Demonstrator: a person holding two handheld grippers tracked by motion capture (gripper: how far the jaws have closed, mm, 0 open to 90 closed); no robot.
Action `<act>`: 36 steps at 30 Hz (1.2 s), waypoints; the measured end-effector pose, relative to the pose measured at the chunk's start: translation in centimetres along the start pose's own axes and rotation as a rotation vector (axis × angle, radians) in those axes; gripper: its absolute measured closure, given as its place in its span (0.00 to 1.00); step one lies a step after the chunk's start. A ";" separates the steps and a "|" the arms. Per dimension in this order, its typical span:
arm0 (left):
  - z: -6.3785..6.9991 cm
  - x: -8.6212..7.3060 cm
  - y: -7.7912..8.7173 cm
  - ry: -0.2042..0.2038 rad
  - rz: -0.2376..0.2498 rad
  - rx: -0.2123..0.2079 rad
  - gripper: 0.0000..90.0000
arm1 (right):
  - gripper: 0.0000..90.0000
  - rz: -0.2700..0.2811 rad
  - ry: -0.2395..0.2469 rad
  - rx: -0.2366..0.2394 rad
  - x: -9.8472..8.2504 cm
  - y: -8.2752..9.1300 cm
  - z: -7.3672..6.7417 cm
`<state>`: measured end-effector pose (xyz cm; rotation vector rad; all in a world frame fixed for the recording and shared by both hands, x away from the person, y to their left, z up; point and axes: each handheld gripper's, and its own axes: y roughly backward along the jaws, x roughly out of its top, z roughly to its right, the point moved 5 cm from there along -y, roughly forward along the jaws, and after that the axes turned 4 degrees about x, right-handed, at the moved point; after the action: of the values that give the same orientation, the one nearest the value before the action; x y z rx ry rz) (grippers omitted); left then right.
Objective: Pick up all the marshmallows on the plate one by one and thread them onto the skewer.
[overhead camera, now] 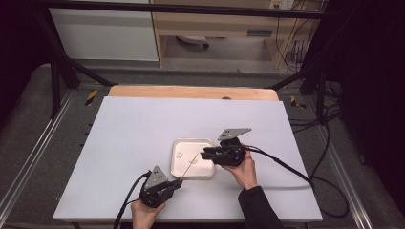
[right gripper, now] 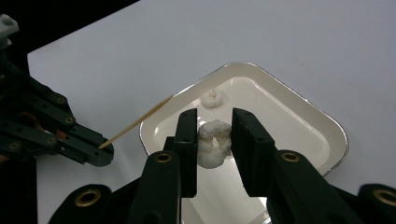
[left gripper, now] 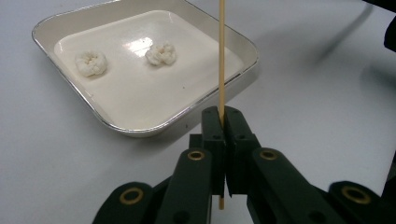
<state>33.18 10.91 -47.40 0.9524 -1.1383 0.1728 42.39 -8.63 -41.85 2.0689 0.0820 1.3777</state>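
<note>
**Skewer and ring over the tray**

The table (overhead camera: 143, 129) is covered in white and bears a shallow square tray (overhead camera: 177, 169) near its middle. The right gripper (overhead camera: 206, 155) hangs above the tray's right side, level and pointing left. In the right gripper view its jaws are pressed on a white puffed ring (right gripper: 214, 142), lifted clear of the tray floor. The left gripper (overhead camera: 177, 183) sits just off the tray's near left corner, jaws clamped tight on a thin wooden skewer (left gripper: 221, 60). The skewer slants up over the tray, its tip toward the right gripper. One ring (right gripper: 212, 98) lies on the tray floor in the right gripper view; the left gripper view shows two rings (left gripper: 91, 63) side by side there.
</note>
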 end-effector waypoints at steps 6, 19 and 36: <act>0.4 0.1 -0.1 -0.009 0.013 -0.006 0.98 | 0.81 0.045 -0.015 0.026 0.8 1.2 -0.3; 1.0 0.3 -0.2 -0.031 0.038 -0.012 0.98 | 0.82 0.132 -0.063 0.115 1.9 2.4 -1.0; 1.3 0.5 -0.1 -0.034 0.075 -0.012 0.98 | 0.82 0.126 -0.119 0.196 1.7 2.0 -1.3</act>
<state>32.54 9.71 -46.93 0.9056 -1.2057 0.2109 41.48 -8.98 -39.12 2.3498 0.0384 1.3636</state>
